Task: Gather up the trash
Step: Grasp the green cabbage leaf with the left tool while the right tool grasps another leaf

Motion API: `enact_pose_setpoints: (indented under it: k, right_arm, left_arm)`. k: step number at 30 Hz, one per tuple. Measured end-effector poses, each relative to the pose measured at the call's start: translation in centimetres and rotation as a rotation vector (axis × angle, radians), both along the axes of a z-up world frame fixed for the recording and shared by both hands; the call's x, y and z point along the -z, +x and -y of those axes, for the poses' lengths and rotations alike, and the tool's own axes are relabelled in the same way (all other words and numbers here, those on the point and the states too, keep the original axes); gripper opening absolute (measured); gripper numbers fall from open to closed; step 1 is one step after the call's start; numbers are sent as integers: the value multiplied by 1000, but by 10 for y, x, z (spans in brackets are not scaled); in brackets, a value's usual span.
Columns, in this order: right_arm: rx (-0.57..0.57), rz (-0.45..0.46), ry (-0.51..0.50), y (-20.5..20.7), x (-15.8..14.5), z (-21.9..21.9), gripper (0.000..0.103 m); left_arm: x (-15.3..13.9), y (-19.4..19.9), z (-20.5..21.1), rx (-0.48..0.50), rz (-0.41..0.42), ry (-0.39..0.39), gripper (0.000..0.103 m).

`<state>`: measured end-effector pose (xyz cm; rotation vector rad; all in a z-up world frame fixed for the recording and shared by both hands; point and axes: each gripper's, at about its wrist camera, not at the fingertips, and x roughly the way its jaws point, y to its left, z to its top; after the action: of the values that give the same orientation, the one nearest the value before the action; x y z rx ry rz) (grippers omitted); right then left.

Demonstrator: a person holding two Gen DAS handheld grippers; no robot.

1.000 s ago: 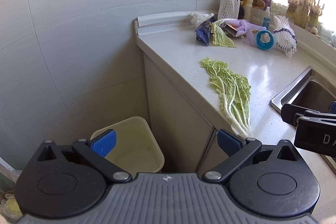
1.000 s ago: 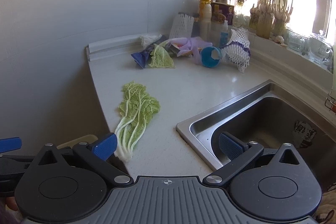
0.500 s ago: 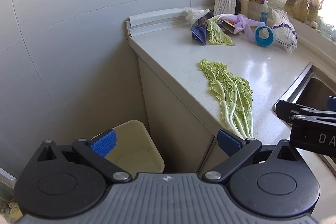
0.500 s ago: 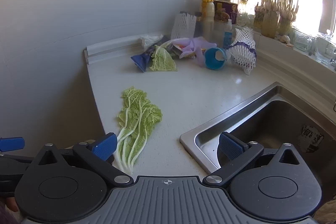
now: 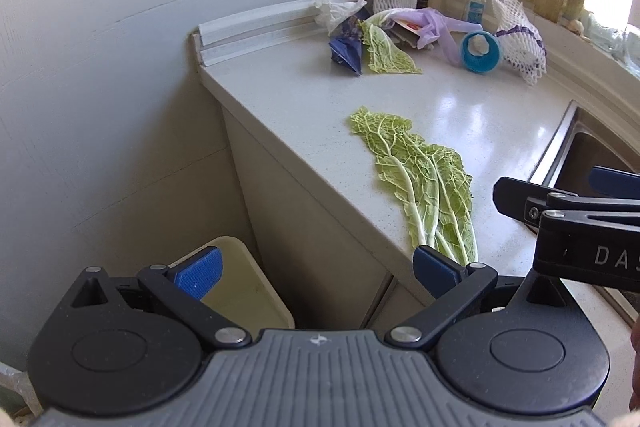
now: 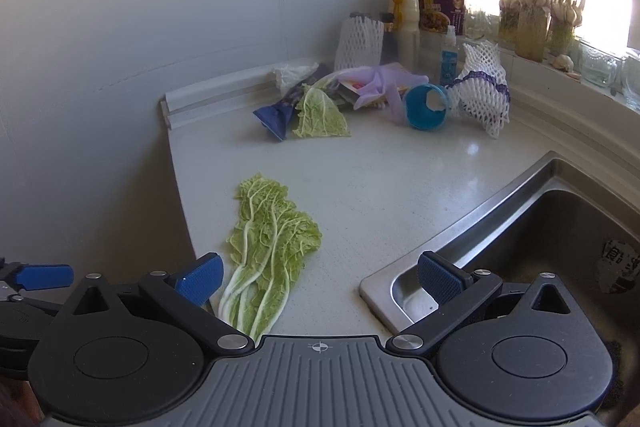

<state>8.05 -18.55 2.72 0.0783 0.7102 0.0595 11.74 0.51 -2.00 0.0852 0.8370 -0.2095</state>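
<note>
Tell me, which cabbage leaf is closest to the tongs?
The big flat cabbage leaf lying alone near the counter's edge. The smaller leaf sits far back, against the blue wrapper in the trash pile.

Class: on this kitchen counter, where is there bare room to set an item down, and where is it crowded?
Bare counter lies between the near cabbage leaf, the sink and the far trash pile. The back edge is crowded: wrapper, second leaf, blue ring, foam nets, bottles.

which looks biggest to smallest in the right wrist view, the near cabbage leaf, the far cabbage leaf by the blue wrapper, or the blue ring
1. near cabbage leaf, though it lies closest to the camera
2. far cabbage leaf
3. blue ring
</note>
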Motion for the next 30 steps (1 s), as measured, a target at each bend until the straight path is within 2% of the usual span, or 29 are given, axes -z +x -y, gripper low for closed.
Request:
enact_pose_setpoints:
  k: [4,7,10,12,15,17,19,21,22,25,30]
  right_arm:
    - [-15,-9,3,21,10,1,103]
    - [-27,-11,39,34,19,6,103]
    - [-43,-6,73,43,27,6,103]
    - [-64,0,91,47,31,4,103]
    - [-99,15,124,50,38,1,102]
    - [-109,14,140,53,42,-3,102]
    - [-127,20,140,55,46,-8,100]
    - [-142,14,130,56,50,-13,97]
    - [-148,7,117,57,53,-16,96]
    - [-158,-12,77,59,60,-23,88]
    - [-151,7,14,56,63,-28,79]
  left_arm:
    - [5,28,-9,89,-19,-5,92]
    - [7,50,-21,93,39,-16,92]
    - [5,68,-34,58,110,-94,93]
    - [1,80,-34,49,155,-107,98]
    - [-5,99,-20,121,209,-75,99]
    - [-9,113,-7,176,213,-66,102]
    - [-13,124,7,225,233,-73,102]
    - [-14,137,18,286,268,-104,99]
    - [-14,145,25,322,262,-124,99]
    - [-9,168,46,428,235,-165,89]
    - [7,198,69,489,208,-172,78]
